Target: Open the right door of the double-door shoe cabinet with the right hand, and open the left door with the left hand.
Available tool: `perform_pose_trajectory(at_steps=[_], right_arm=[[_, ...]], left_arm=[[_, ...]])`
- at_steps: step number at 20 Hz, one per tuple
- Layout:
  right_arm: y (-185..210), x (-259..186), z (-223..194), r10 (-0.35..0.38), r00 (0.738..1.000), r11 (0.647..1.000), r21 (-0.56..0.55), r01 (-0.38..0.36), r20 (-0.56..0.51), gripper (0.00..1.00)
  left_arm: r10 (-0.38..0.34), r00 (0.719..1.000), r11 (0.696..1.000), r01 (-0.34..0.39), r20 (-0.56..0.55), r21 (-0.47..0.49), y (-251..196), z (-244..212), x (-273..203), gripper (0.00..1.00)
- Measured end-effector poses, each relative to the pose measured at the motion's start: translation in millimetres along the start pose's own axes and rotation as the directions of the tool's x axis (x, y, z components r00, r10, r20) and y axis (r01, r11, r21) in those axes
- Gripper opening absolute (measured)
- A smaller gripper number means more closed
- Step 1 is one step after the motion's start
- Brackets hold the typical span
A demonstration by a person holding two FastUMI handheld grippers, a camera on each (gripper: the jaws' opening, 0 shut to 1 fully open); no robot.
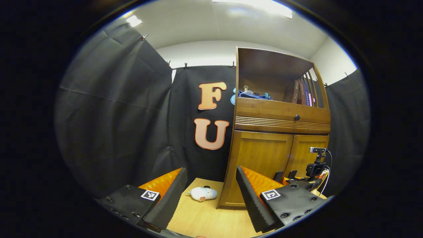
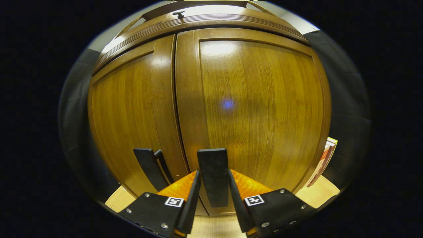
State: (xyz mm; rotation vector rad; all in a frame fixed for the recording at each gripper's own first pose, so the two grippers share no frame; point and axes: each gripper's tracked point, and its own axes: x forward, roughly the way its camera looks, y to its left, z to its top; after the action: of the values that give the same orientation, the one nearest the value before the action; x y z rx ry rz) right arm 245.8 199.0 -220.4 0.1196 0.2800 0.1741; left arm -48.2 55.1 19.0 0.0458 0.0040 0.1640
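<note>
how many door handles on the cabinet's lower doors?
2. Left door handle sits just left of the centre seam; right door handle sits just right of it, between the right claw's fingers.

Plush toy (image 1: 203, 193) lying on the wooden floor (image 1: 211, 218) beside the black booth cloth (image 1: 112, 115). Blue cloth item (image 1: 254, 96) and leaning books (image 1: 302, 93) up in an open shelf. More books (image 2: 325, 158) propped upright at the right, seen in the right gripper view.

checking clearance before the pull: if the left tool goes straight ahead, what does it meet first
Probably the left door of the shoe cabinet, near its left edge; the left tool stands open, and depth is unclear.
</note>
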Motion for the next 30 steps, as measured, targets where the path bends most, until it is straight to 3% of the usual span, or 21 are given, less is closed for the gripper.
perform_pose_trajectory(at_steps=[3, 6, 12, 14, 15, 18, 27, 30], right_arm=[[-3.9, -2.8, -1.5, -0.003, 1.000, 1.000, -0.002, 0.003, -0.003, 0.39], [-4.7, -13.1, -3.2, -0.006, 1.000, 1.000, -0.023, 0.005, -0.011, 0.32], [-15.0, -49.8, -7.3, -0.008, 1.000, 1.000, -0.008, 0.008, 0.024, 0.29], [-20.8, -62.9, -9.7, -0.038, 0.999, 0.999, 0.003, 0.038, 0.024, 0.29], [-22.9, -69.5, -9.7, -0.051, 0.998, 0.999, 0.006, 0.051, 0.027, 0.29], [-30.9, -88.2, -11.6, -0.062, 0.998, 0.998, 0.015, 0.062, 0.016, 0.29], [-81.2, -162.1, -22.6, -0.079, 0.997, 0.996, 0.028, 0.080, -0.021, 0.29], [-97.8, -179.8, -24.0, -0.108, 0.994, 0.994, 0.007, 0.108, -0.023, 0.23]], left_arm=[[0.001, 1.000, 1.000, -0.001, -0.002, -0.007, 2.0, -1.9, -1.8, 0.94], [-0.007, 1.000, 1.000, 0.007, -0.002, -0.016, -0.6, -3.8, -2.9, 0.94], [0.003, 1.000, 1.000, -0.003, -0.011, -0.006, 2.9, -5.7, -9.8, 0.94], [0.022, 1.000, 1.000, -0.022, -0.004, 0.004, 9.9, -1.4, -15.5, 0.99], [0.032, 0.999, 0.999, -0.032, 0.005, 0.005, 14.7, 1.0, -18.7, 0.94], [0.047, 0.999, 0.999, -0.047, 0.018, 0.002, 22.6, 5.9, -21.9, 0.94], [-0.023, 1.000, 1.000, 0.023, -0.004, -0.019, -7.7, -6.6, -9.3, 0.94], [-0.051, 0.999, 0.999, 0.051, -0.008, -0.019, -23.3, -7.9, -5.2, 0.96]])
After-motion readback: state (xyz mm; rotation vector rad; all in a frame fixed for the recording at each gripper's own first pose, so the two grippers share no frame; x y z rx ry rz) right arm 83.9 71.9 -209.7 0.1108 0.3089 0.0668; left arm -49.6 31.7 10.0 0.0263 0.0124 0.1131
